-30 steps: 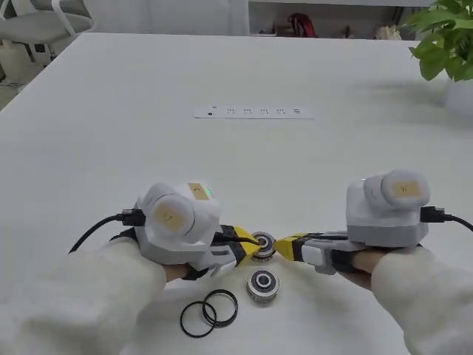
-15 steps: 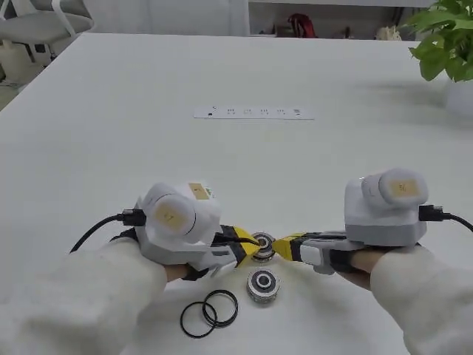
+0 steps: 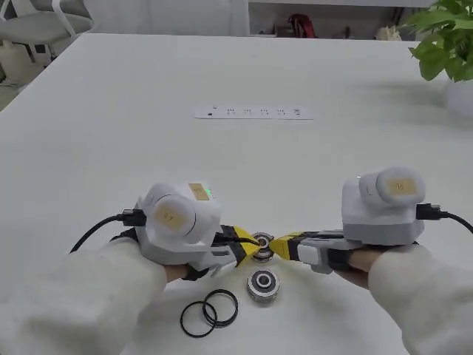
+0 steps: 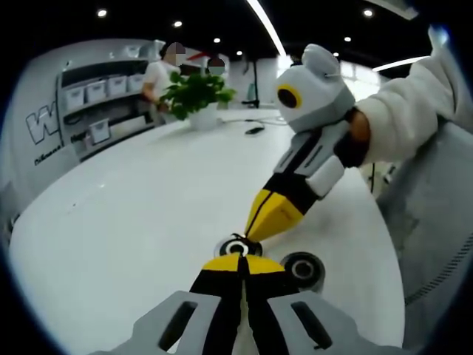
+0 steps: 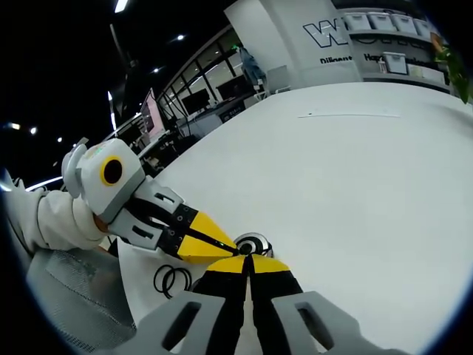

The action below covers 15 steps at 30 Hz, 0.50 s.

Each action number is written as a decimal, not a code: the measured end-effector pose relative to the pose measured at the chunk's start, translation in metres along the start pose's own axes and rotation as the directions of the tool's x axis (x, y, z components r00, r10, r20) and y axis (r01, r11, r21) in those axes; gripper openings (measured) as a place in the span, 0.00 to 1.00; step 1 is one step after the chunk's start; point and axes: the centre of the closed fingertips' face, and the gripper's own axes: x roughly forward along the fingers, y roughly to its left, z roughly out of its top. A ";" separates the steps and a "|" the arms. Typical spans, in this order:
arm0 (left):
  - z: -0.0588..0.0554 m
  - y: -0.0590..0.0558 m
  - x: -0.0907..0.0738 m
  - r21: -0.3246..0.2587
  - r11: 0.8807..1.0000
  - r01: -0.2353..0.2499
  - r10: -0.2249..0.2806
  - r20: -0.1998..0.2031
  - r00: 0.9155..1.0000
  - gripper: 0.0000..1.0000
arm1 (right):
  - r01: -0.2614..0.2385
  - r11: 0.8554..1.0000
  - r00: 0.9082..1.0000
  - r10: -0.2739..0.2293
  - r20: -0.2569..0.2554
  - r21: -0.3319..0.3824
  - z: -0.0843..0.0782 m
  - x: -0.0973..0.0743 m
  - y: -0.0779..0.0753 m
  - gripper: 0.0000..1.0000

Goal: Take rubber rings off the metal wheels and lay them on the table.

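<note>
A small metal wheel (image 3: pixel 262 242) stands on the white table (image 3: pixel 222 163) between both grippers. My left gripper (image 3: pixel 253 248) has its yellow tips pressed together against the wheel's left side. From the right, my right gripper (image 3: pixel 276 246) meets the same wheel, jaws closed. In the left gripper view the wheel (image 4: pixel 238 246) sits just past my left gripper (image 4: pixel 240 260), with the right gripper (image 4: pixel 255 231) touching it. A second wheel (image 3: pixel 263 283) lies nearer me. Two black rubber rings (image 3: pixel 210 312) lie overlapping on the table, also in the right gripper view (image 5: pixel 174 279).
A white power strip (image 3: pixel 253 112) lies across the table's middle. A potted plant (image 3: pixel 447 41) stands at the far right edge and an office chair (image 3: pixel 37 22) beyond the far left corner. Black cables trail from both grippers.
My right gripper has crept a little leftward, closing the gap to the wheel. The left gripper, the wheels and the rings have stayed put.
</note>
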 end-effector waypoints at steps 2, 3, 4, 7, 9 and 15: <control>0.000 0.000 0.000 -0.002 1.000 0.000 0.000 0.000 1.000 0.02 | -0.001 1.000 1.000 0.001 0.000 -0.002 0.000 0.000 0.001 0.00; 0.000 0.000 0.000 -0.003 1.000 0.000 0.000 0.001 1.000 0.02 | -0.002 1.000 1.000 0.002 0.000 -0.002 0.000 0.000 0.002 0.00; 0.000 -0.001 0.000 -0.003 1.000 0.000 0.000 0.002 1.000 0.02 | -0.002 1.000 1.000 0.002 0.000 -0.003 0.000 0.000 0.002 0.00; -0.001 -0.001 0.000 -0.002 1.000 -0.001 0.001 0.003 1.000 0.02 | -0.010 1.000 1.000 0.010 0.004 -0.002 0.001 0.000 0.003 0.00; -0.001 -0.001 0.000 -0.003 1.000 -0.001 0.001 0.004 1.000 0.02 | -0.011 1.000 1.000 0.011 0.006 -0.013 0.001 0.000 0.005 0.00; 0.000 -0.001 0.000 -0.003 1.000 -0.003 0.003 0.008 1.000 0.02 | -0.003 0.999 1.000 0.003 -0.001 -0.035 0.000 0.001 0.004 0.00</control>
